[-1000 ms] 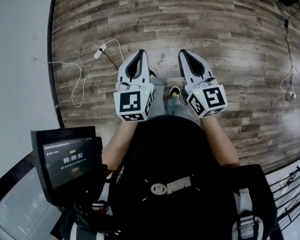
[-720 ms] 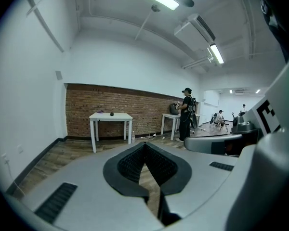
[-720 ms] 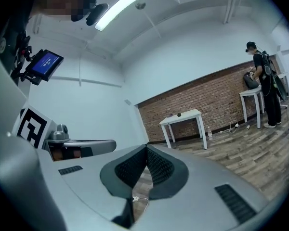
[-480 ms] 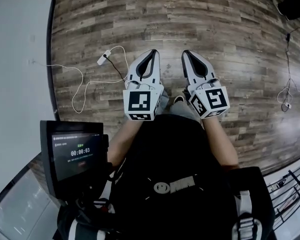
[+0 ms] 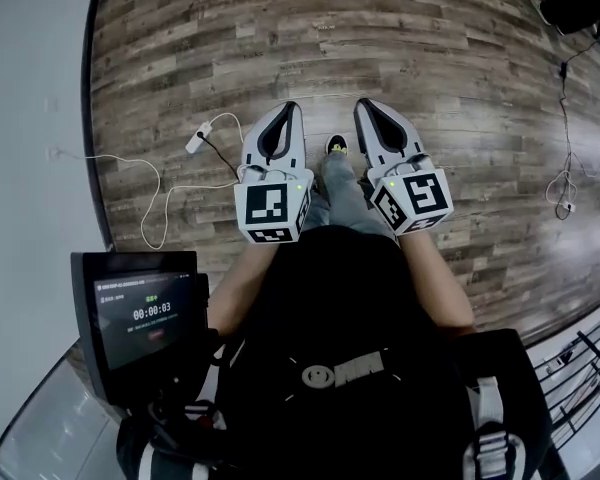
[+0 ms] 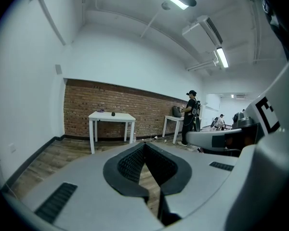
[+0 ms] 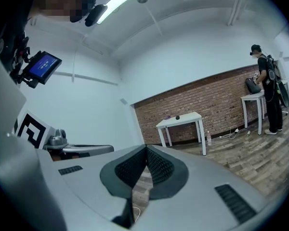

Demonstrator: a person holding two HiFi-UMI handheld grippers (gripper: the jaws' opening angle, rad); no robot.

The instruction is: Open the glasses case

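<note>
Glasses case not held. Left gripper (image 5: 289,108) and right gripper (image 5: 364,104) are both closed tight on nothing, side by side over wood floor (image 5: 430,48). Well ahead, a white table (image 6: 125,117) carries a small dark object (image 6: 113,113), possibly the case. Long axis unreadable; neither hand is nearer.

1. The wood-plank floor (image 5: 430,58) carried a white cable (image 5: 160,183) with its plug (image 5: 200,138) at the left, and another cable (image 5: 562,183) at the right.
2. A white table (image 6: 111,116) by the brick wall (image 6: 82,109) bore a small dark object (image 6: 113,113).
</note>
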